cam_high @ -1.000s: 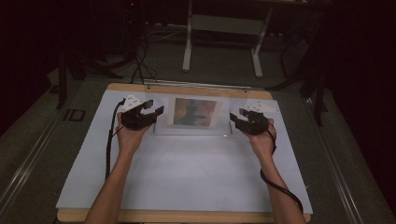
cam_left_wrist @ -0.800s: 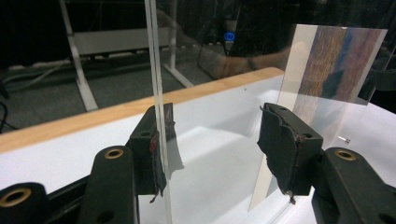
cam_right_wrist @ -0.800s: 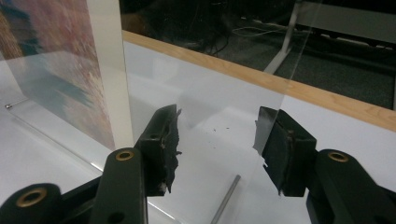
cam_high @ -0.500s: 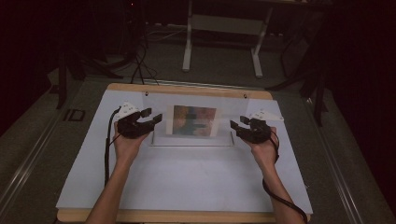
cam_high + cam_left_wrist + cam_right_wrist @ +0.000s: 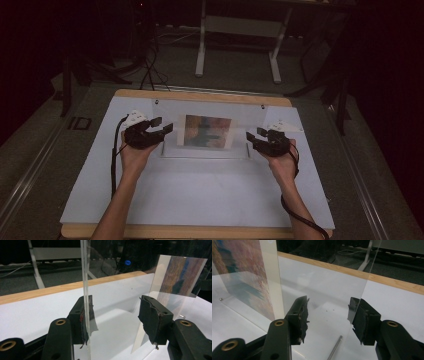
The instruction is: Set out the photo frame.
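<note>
Two hand-held grippers, left hand-held gripper and right hand-held gripper, flank the upright clear acrylic picture frame mid-counter on the white counter, its long axis left-right, each with jaws apart astride an end edge, equally near.

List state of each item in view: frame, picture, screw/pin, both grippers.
acrylic frame: upright on the white mat, panel edges between the jaws at each end.
picture: standing inside the frame, facing the person.
left gripper: jaws wide, one pad at the panel edge, no clamp.
right gripper: jaws apart around the other edge, grip unclear.
metal pin: lying flat on the mat, loose.
</note>
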Motion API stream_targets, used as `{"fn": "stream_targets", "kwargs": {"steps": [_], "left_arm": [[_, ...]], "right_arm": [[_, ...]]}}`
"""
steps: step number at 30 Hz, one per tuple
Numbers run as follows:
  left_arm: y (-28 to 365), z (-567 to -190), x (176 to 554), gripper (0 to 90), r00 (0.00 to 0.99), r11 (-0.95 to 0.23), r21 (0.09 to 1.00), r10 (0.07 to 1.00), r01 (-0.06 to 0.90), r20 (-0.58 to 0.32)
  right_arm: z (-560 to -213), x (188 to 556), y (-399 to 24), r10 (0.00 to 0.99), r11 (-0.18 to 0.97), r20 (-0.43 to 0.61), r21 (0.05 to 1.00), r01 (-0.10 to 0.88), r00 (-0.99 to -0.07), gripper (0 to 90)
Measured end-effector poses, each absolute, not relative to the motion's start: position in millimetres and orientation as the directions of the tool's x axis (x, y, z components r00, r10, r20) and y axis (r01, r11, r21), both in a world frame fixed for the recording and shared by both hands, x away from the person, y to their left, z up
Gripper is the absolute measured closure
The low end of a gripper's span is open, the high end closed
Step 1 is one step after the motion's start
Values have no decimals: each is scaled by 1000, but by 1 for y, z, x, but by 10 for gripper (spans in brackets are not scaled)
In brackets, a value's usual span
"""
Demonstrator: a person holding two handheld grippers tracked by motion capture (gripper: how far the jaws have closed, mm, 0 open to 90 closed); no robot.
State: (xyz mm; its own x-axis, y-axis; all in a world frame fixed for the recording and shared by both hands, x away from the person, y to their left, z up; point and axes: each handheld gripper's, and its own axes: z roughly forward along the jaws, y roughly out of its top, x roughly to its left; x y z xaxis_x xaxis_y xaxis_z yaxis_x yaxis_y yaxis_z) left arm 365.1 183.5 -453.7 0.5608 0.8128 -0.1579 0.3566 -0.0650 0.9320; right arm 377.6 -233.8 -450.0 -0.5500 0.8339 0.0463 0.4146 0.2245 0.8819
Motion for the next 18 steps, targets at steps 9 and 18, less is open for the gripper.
{"fn": "stream_targets", "kwargs": {"steps": [9, 18], "left_arm": [[184, -456, 363, 442, 567, -62, 930, 806, 363, -168], [185, -462, 362, 432, 563, -19, 935, 803, 353, -196]], "right_arm": [[-451, 373, -236, 830, 221, 55, 882, 417, -556, 499], [-454, 373, -239, 815, 224, 56, 888, 402, -576, 509]]}}
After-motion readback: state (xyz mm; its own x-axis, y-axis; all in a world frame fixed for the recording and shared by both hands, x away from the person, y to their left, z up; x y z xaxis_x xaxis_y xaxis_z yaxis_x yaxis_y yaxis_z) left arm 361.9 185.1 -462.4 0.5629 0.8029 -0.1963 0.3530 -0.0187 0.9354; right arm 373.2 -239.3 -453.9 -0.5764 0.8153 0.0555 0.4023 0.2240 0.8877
